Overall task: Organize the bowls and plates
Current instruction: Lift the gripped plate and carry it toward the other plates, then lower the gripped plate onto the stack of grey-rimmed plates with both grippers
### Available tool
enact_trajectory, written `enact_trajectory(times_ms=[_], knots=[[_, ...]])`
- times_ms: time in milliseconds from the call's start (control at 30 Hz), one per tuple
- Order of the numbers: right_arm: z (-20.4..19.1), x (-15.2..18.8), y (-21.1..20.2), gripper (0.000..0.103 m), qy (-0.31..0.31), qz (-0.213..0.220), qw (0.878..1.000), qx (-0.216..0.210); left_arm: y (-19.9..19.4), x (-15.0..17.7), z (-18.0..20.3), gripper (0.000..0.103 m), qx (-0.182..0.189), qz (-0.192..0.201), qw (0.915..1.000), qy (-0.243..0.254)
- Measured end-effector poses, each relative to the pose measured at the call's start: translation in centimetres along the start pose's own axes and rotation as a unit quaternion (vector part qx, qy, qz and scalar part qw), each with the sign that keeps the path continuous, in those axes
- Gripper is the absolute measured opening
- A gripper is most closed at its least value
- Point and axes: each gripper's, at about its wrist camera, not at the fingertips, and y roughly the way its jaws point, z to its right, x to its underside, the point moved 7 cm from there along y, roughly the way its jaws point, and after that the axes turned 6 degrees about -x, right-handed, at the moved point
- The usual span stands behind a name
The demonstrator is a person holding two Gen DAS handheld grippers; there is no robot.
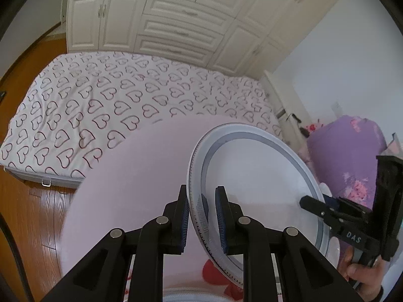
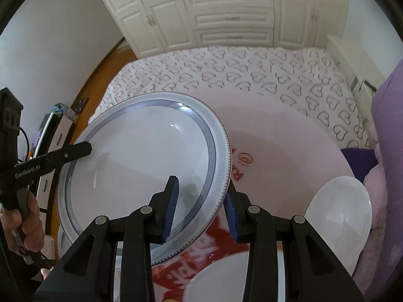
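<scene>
A large white plate [image 1: 257,188] [image 2: 141,173] with a grey-blue patterned rim hangs tilted above the pink round table [image 1: 131,176] [image 2: 282,156], held from both sides. My left gripper [image 1: 202,219] is shut on its left rim, one pad on each face. At the opposite rim my right gripper [image 2: 201,214] is shut on the plate as well, with one pad on the upper face and one beneath. Each gripper shows in the other's view: the right gripper [image 1: 316,207] and the left gripper [image 2: 84,148], each held by a hand.
A white bowl [image 2: 340,216] sits at the table's right edge and another white dish [image 2: 219,276] lies near the front. Behind the table is a bed [image 1: 100,100] with heart-print sheets, then a white wardrobe [image 1: 163,20]. A purple bundle [image 1: 352,156] stands on the right.
</scene>
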Motion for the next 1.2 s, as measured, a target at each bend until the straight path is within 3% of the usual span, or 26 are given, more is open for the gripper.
enact_trajectory(times_ms=[333, 567, 900, 1200], knots=[[-7.2, 3.4, -2.4, 0.036, -0.019, 0.037, 0.999, -0.018, -10.9, 5.3, -6.0, 0.016, 0.005, 0.049, 0.9988, -0.004], [-10.3, 6.3, -2.4, 0.036, -0.011, 0.046, 0.998, -0.042, -16.4, 9.7, -9.1, 0.016, 0.003, 0.06, 0.9982, -0.002], [-12.8, 11.2, -2.6, 0.036, -0.005, 0.049, 0.997, -0.053, -19.8, 14.4, -9.6, 0.016, -0.003, 0.051, 0.9987, 0.0], [-13.7, 15.3, -3.3, 0.036, 0.0, 0.048, 0.998, -0.045, -19.6, 16.9, -8.6, 0.016, -0.009, 0.025, 0.9996, 0.01]])
